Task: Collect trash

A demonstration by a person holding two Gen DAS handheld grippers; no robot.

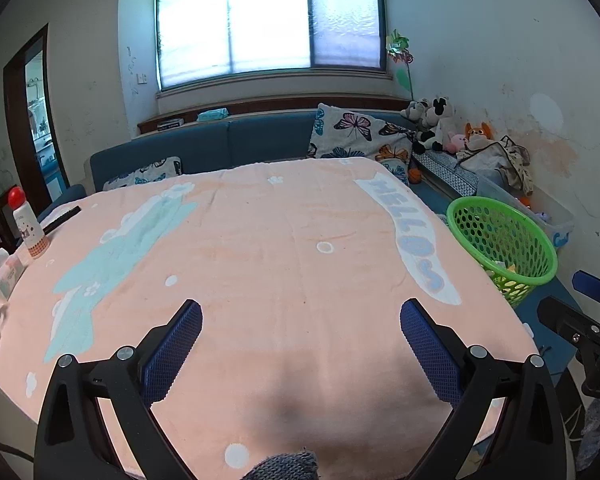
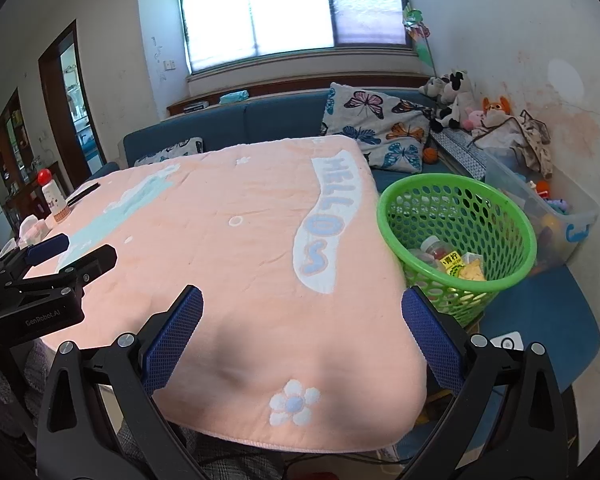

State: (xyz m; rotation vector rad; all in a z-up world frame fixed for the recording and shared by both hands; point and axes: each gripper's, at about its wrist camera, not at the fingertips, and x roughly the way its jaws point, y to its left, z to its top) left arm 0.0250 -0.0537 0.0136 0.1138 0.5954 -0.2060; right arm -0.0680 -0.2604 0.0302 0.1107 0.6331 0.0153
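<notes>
- Over the near edge of the tabletop [image 1: 300, 240], which a peach blanket with "HELLO" lettering covers, my left tongs [image 1: 301, 334] hang with their blue pads spread wide and nothing between them
- My right tongs [image 2: 302, 322] hover over the near right corner of the same blanket, pads equally wide apart and holding nothing
- Just off the right edge of the tabletop stands the green basket [image 2: 458, 200], its mesh wall close against the draped blanket
- Inside the basket lies the trash [image 2: 456, 260]: a small clear bottle, a yellow-green packet and a pale wrapper, all down at the bottom
- At the far left of the tabletop a white bottle with a red cap [image 1: 28, 224] stands upright, with a black stick-like thing [image 1: 62, 220] lying just beside it
- Nearer along the left edge sit some small pale packages [image 1: 0, 272], too blurred for me to tell apart
- Behind the tabletop runs a blue sofa [image 1: 220, 140] with butterfly cushions [image 1: 360, 132]
</notes>
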